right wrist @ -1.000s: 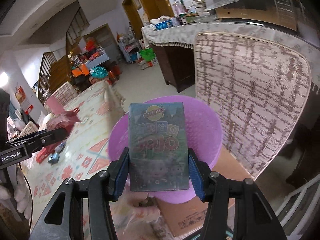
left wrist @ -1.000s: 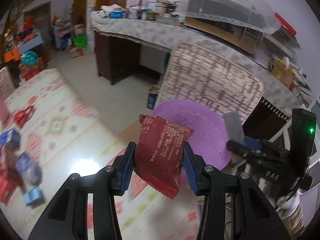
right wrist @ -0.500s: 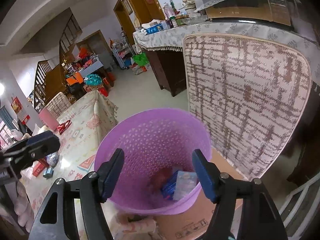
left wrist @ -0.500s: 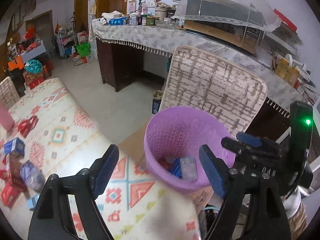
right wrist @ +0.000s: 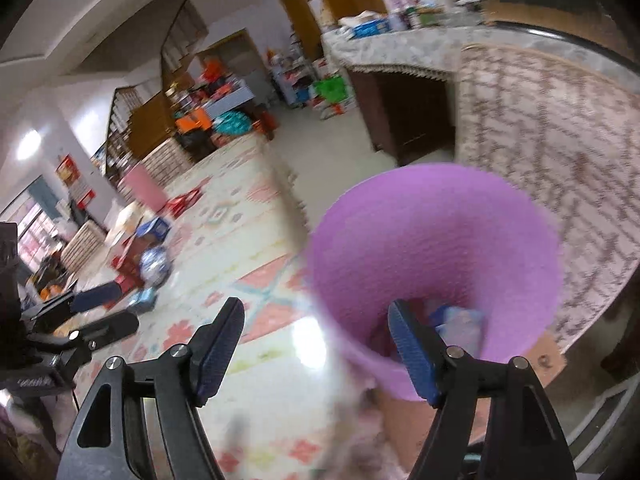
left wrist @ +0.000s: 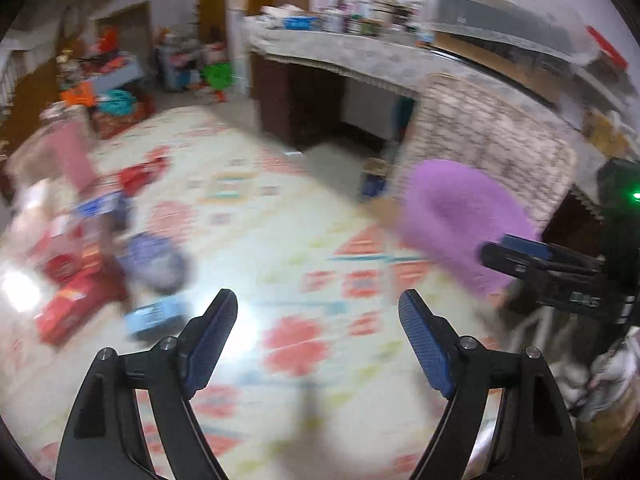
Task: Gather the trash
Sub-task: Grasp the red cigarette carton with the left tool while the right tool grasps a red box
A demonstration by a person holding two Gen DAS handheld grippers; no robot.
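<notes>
Both views are smeared by motion blur. In the left wrist view, the left tool (left wrist: 318, 328) fills the bottom of the frame with its two blue-padded fingers spread wide and nothing between them. Below it lies a cream tabletop cloth (left wrist: 280, 240) patterned with red and teal shapes. At the left of the frame, a scatter of trash (left wrist: 100, 264) rests on the cloth: red wrappers, a blue-and-white packet and a small light-blue box, too blurred to read. The purple perforated basket (left wrist: 460, 220) stands at the right centre of the frame, in front of a brown-and-cream woven chair back (left wrist: 492, 136). The right tool's dark body shows at the far right edge.

In the right wrist view, the right tool (right wrist: 316, 344) sits at the bottom centre, its jaws opening and empty. Its right finger overlaps the basket's (right wrist: 436, 240) mouth. Inside the basket, low in the frame, lie blurred blue and pale items (right wrist: 456, 320). The trash pile (right wrist: 148, 256) appears at the left of the frame.
</notes>
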